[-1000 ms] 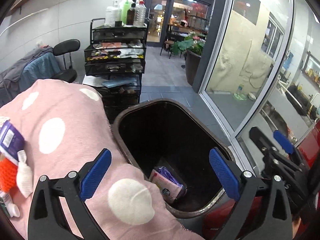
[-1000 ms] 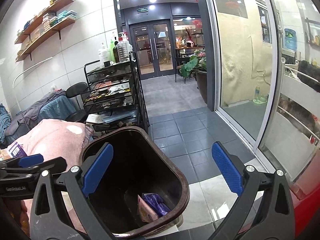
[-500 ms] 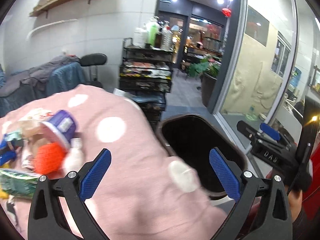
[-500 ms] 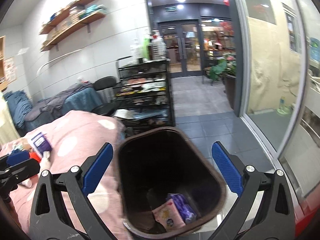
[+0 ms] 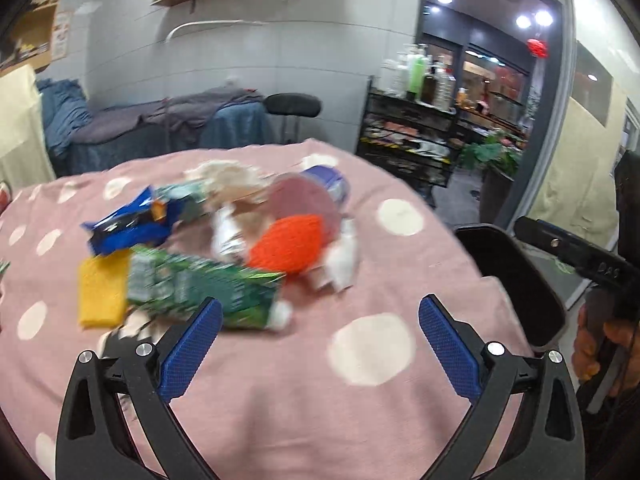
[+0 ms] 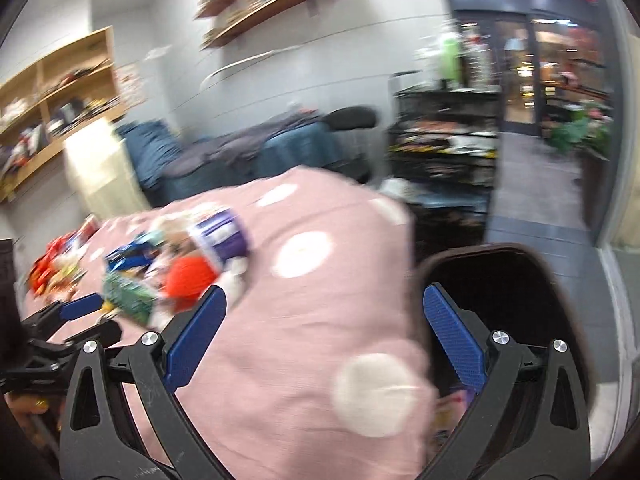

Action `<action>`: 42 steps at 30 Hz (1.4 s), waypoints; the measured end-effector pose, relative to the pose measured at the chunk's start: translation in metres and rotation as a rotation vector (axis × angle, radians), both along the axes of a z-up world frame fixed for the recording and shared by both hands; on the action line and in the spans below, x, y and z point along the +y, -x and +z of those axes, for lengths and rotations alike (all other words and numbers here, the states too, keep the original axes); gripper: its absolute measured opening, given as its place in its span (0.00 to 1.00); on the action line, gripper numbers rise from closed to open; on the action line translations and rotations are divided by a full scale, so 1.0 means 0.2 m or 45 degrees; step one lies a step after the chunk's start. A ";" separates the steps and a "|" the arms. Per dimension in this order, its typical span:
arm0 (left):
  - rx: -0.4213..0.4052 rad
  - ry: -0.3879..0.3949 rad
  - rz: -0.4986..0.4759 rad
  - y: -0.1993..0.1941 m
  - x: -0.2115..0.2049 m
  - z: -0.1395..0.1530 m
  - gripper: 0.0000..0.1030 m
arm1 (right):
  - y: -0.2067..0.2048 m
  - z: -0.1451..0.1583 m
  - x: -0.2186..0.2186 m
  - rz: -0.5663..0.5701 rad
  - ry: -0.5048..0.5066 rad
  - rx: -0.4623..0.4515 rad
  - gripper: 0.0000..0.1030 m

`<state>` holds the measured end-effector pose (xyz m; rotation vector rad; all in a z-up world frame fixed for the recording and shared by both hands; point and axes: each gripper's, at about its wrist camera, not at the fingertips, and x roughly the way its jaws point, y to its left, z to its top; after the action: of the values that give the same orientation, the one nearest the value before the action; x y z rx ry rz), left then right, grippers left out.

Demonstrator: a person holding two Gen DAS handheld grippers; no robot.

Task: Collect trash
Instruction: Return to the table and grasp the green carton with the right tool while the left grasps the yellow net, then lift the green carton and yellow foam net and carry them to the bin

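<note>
- left gripper [image 5: 320,338] hangs over a pink polka-dot tablecloth [image 5: 320,400], blue pads spread wide with nothing between them; the right gripper [image 6: 324,336] is equally wide and equally bare.
- the trash lies heaped at the far left of the cloth: a green wrapper [image 5: 200,288] nearest the left pad, an orange mesh ball [image 5: 286,246] just right of it, a blue snack packet [image 5: 128,228], a yellow pad [image 5: 102,294], a purple-banded cup [image 5: 320,192] lying on its side, and crumpled white paper [image 5: 228,178] at the back (all smeared by motion blur).
- the dark waste bin [image 5: 520,280] stands off the cloth's right edge, well apart from the heap; in the right wrist view a wrapper or two shows low inside it, half hidden by the jaw.
- risk one: the pieces overlap, so a pinch on the green wrapper could drag the mesh ball or the yellow pad along and scatter them.
- risk two: thin film is slippery, and a shallow bite may let it slide out on the carry to the bin.
- risk three: closing too low could catch the cloth itself and tug the whole heap toward the edge.
- risk four: the cup looks free to roll if nudged.
- risk five: with both views blurred, the reach may simply land off target.
</note>
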<state>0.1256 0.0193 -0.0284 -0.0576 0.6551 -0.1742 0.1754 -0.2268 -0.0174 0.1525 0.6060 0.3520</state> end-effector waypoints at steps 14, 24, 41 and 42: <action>0.194 -0.040 0.299 -0.08 0.66 -0.15 0.92 | -0.11 -0.03 0.86 0.754 0.190 0.006 0.94; 0.309 -0.100 0.285 -0.27 0.79 -0.24 0.85 | -0.15 -0.19 1.27 1.003 0.622 -0.069 0.80; 0.289 0.100 0.338 -0.28 0.86 -0.21 0.18 | -0.23 -0.21 1.37 0.990 0.692 -0.122 0.52; 0.275 0.118 0.343 -0.25 0.85 -0.20 0.13 | -0.22 -0.19 1.35 0.978 0.666 -0.121 0.52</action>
<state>0.1749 0.1901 -0.0674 -0.2550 0.8469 0.0628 0.2203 0.0434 -0.0561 -0.6150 0.6273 0.9190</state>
